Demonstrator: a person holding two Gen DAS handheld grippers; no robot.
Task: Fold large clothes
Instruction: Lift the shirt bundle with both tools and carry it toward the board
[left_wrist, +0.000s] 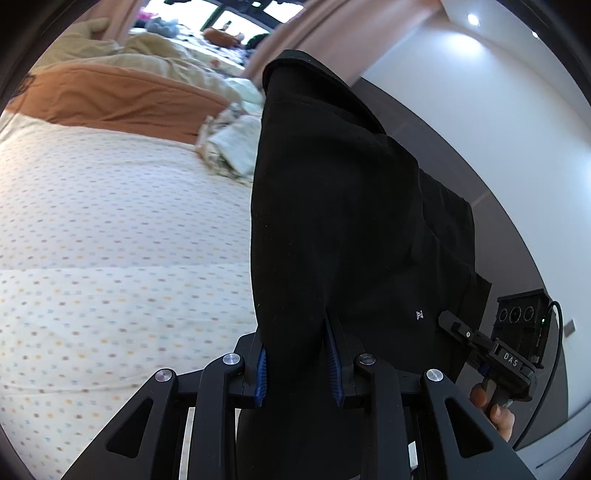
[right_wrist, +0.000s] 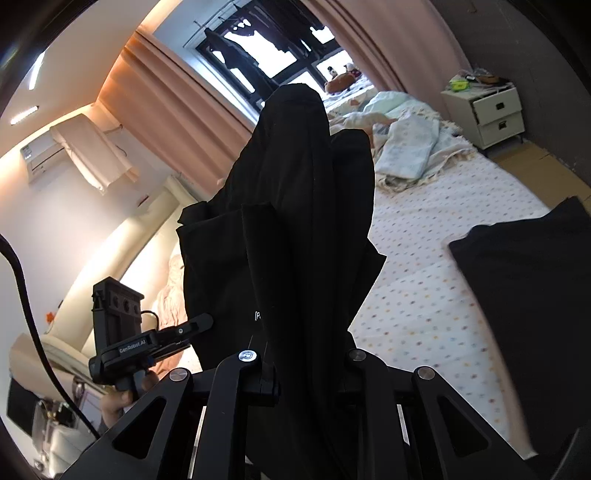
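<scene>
A large black garment (left_wrist: 332, 206) hangs in the air above the bed, held by both grippers. My left gripper (left_wrist: 297, 373) is shut on its edge, blue pads pressing the cloth. In the left wrist view the right gripper (left_wrist: 454, 325) shows at the lower right, clamped on the same garment. In the right wrist view the garment (right_wrist: 295, 221) drapes over my right gripper (right_wrist: 310, 369), which is shut on it; the fingertips are hidden by cloth. The left gripper (right_wrist: 199, 325) shows at the lower left, holding the garment's edge.
The bed has a dotted white sheet (left_wrist: 110, 240). An orange pillow (left_wrist: 110, 99) and crumpled bedding (right_wrist: 410, 147) lie near its head. Another black cloth (right_wrist: 524, 280) lies on the bed at right. A white nightstand (right_wrist: 487, 114) stands by the wall. Curtains (right_wrist: 177, 110) flank the window.
</scene>
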